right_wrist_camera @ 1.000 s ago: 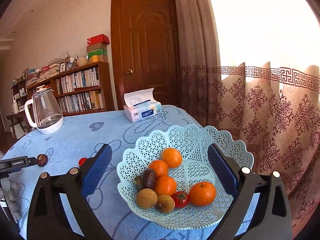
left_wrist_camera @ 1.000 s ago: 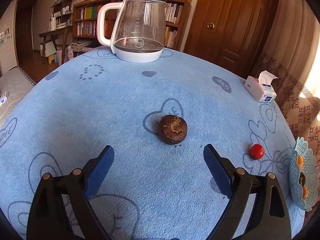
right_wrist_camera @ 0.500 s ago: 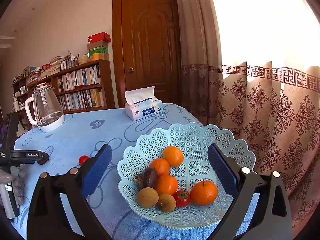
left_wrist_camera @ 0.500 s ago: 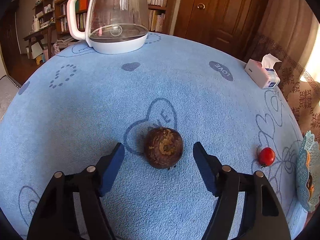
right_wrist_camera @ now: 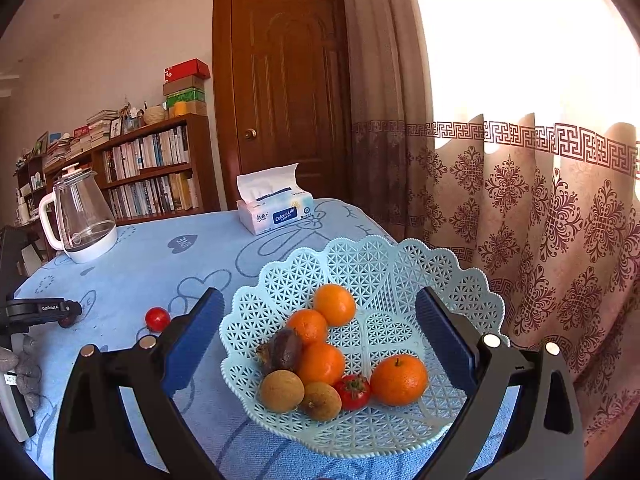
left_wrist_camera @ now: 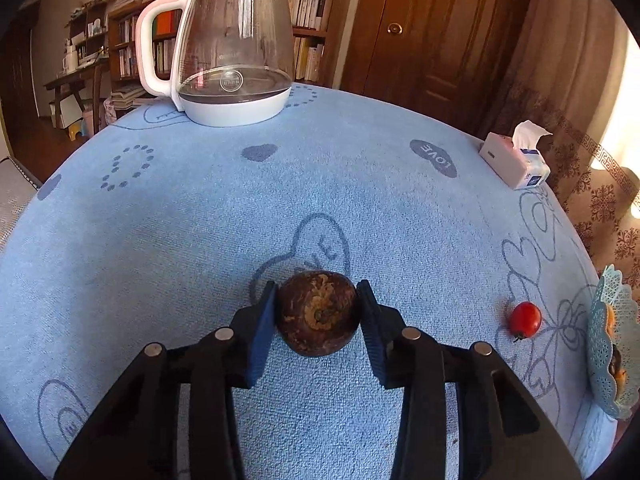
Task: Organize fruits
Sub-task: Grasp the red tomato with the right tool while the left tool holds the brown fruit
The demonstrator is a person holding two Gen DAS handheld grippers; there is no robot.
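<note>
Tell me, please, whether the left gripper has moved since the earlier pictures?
Yes: the left gripper advanced toward the glass kettle, and its fingers closed on the brown fruit.

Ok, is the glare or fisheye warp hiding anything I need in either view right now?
Right wrist view: the window is blown out white, yet the basket and its fruit stay clear. Left wrist view: evenly lit and sharp on the dark fruit between the left gripper jaws; the fisheye curves the table edge, and the rim squashes the basket.
</note>
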